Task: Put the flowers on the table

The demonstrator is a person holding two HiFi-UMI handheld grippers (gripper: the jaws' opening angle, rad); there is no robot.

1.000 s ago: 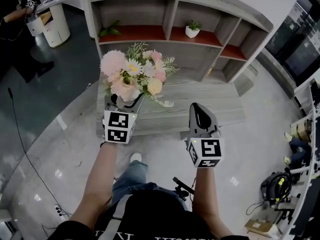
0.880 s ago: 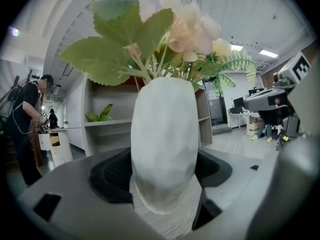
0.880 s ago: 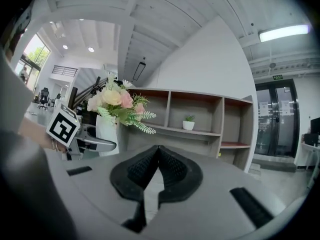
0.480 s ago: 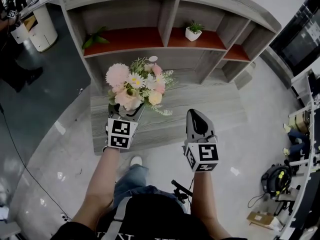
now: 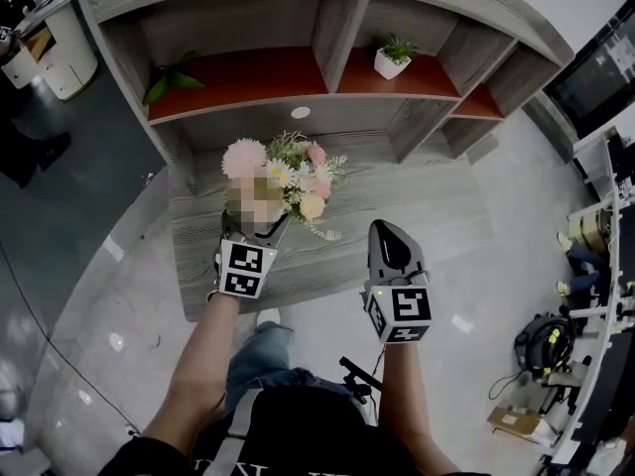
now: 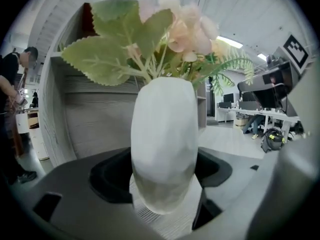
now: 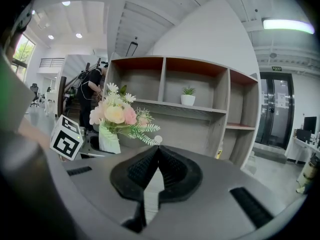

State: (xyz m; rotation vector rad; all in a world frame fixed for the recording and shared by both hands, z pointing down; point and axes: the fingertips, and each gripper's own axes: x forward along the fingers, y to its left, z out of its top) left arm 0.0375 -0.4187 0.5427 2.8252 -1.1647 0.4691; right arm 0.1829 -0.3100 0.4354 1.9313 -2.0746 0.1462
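A bunch of pink, white and yellow flowers stands in a white vase, upright between the jaws of my left gripper, which is shut on the vase. It hangs over the near left part of the low grey wooden table. The right gripper view shows the flowers and vase at its left. My right gripper is shut with nothing in it, over the table's near edge. In the left gripper view the vase fills the middle and hides the table below.
Behind the table stands a grey shelf unit with red-brown boards, a small potted plant in a white pot and a green leafy plant. A white round disc lies on the lower ledge. Bags and gear sit on the floor at right.
Both grippers and the flowers have moved a little forward, over the table and toward the shelf unit. The hold on the vase is the same and the right gripper stays shut.
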